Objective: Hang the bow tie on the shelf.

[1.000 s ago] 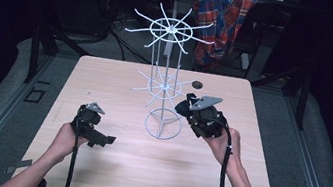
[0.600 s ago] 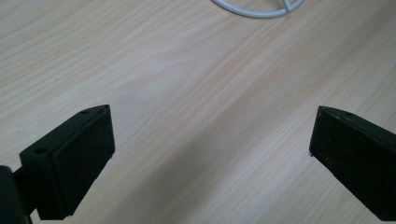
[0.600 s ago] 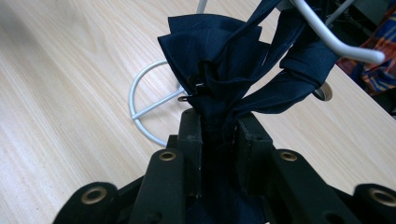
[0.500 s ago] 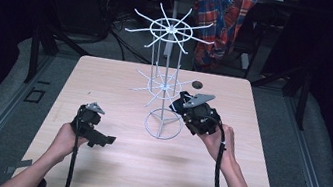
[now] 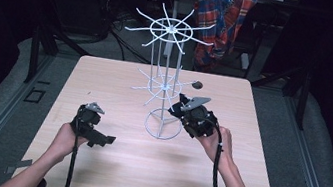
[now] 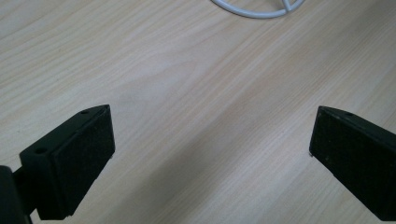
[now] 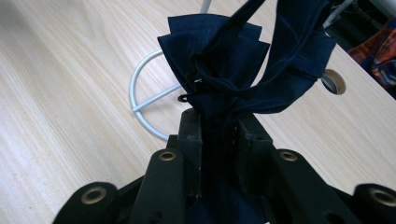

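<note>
Right gripper clamped on dark cloth beside the wire rack; left gripper spread apart over bare table.

In the right gripper view, the right gripper (image 7: pixel 219 135) has its jaws drawn close together on a bunched dark navy fabric piece (image 7: pixel 233 65), which rises folded and creased just beyond the jaw tips. Directly past the fabric, the round white wire base ring (image 7: pixel 140 100) of the white metal wire display rack (image 5: pixel 164 80) rests on the light wooden table (image 7: pixel 56 93); a round hole (image 7: pixel 334 80) in the tabletop lies farther off to that gripper's right. In the left gripper view, the left gripper (image 6: pixel 210 144) holds its jaws wide apart with nothing between them, bare tabletop beneath, the base ring ahead. Beyond the table hangs a red and blue plaid cloth (image 5: pixel 225 12).
</note>
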Motion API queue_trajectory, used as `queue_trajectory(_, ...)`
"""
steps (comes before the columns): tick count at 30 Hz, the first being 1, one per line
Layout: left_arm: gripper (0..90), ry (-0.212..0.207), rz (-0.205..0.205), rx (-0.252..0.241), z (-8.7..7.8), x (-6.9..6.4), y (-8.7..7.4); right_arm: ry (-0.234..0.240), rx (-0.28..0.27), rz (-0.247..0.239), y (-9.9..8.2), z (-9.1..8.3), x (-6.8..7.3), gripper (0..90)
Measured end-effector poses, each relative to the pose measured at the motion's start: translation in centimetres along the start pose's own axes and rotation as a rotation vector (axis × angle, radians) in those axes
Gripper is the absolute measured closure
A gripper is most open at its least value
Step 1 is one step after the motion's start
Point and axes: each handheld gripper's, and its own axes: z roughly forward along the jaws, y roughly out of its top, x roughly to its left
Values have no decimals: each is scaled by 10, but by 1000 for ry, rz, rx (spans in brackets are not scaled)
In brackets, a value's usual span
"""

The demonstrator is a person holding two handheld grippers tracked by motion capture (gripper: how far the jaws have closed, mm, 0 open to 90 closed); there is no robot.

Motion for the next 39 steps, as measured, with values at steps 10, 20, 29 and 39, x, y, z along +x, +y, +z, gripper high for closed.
queue_trajectory(10, 3, 1, 0, -1, 0, 0, 0, -24, 6, 18, -8, 5, -6, 740)
queue_trajectory(20, 3, -1, -2, -1, 0, 0, 0, -11, -3, 28, -7, 8, -5, 711)
queue_trajectory(29, 3, -4, -1, 0, 1, 0, 0, 8, 2, 52, -9, 8, -7, 637)
queue_trajectory(39, 3, -3, -2, 0, 1, -1, 0, 37, -10, 66, -9, 5, -7, 507)
